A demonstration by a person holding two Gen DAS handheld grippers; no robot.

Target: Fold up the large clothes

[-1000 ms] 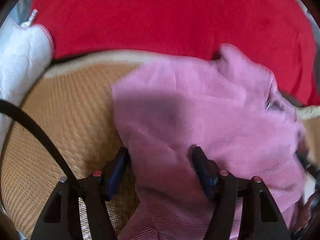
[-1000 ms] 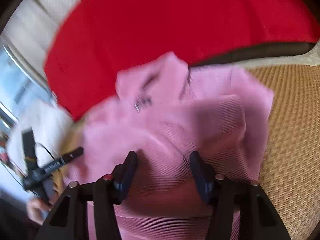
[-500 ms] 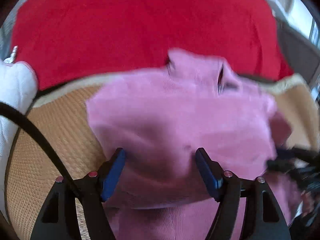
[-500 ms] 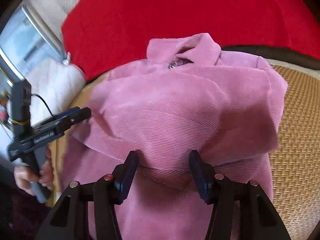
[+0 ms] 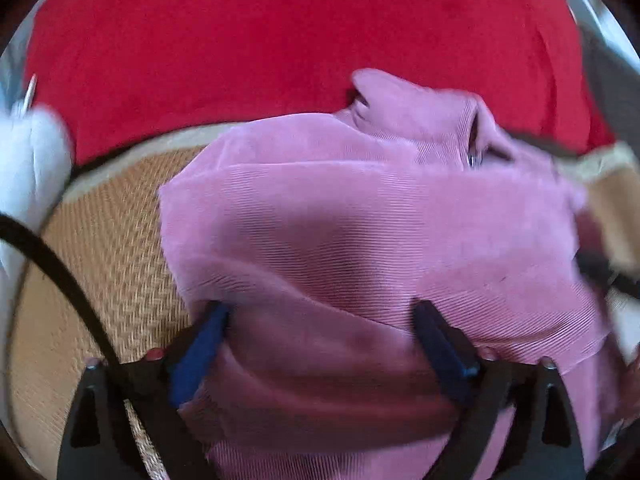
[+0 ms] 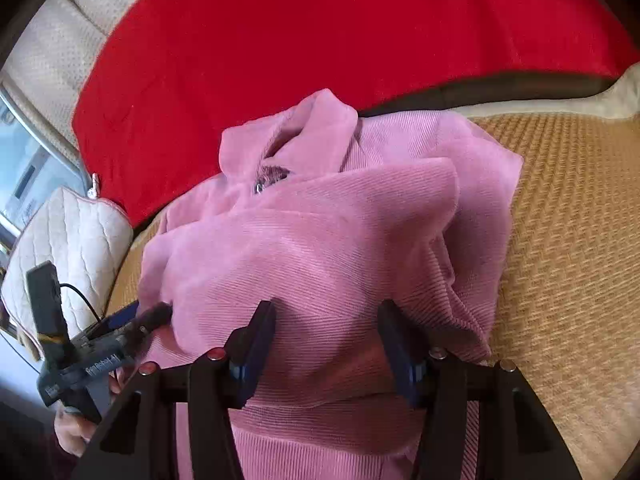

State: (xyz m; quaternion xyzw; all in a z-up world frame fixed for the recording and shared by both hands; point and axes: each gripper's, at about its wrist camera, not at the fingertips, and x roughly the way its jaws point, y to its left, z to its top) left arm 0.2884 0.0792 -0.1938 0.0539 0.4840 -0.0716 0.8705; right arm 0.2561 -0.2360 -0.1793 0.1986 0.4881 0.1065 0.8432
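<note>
A pink corduroy jacket [image 5: 360, 220] lies folded on a woven mat [image 5: 104, 240], its collar [image 6: 304, 132] towards a red blanket [image 6: 320, 40]. My left gripper [image 5: 320, 308] stands wide with its jaws opening. A thick fold of the jacket sags between them, and the blue pads [image 5: 200, 348] stand off from it. In the right wrist view the left gripper [image 6: 148, 314] sits at the jacket's left edge, held by a hand [image 6: 68, 436]. My right gripper [image 6: 326, 308] is half closed, and a bulging fold of the jacket [image 6: 320, 240] fills the gap between its pads.
The red blanket [image 5: 280, 40] covers the backrest behind the jacket. A white quilted cushion [image 6: 76, 240] lies left of the mat. Bare woven mat [image 6: 560, 220] stretches to the right of the jacket. A black cable [image 5: 52, 264] crosses the left wrist view.
The left jaws have spread much wider and their pads have come off the cloth. The jacket's folded layer now lies closer to the collar. The right jaws keep the same width.
</note>
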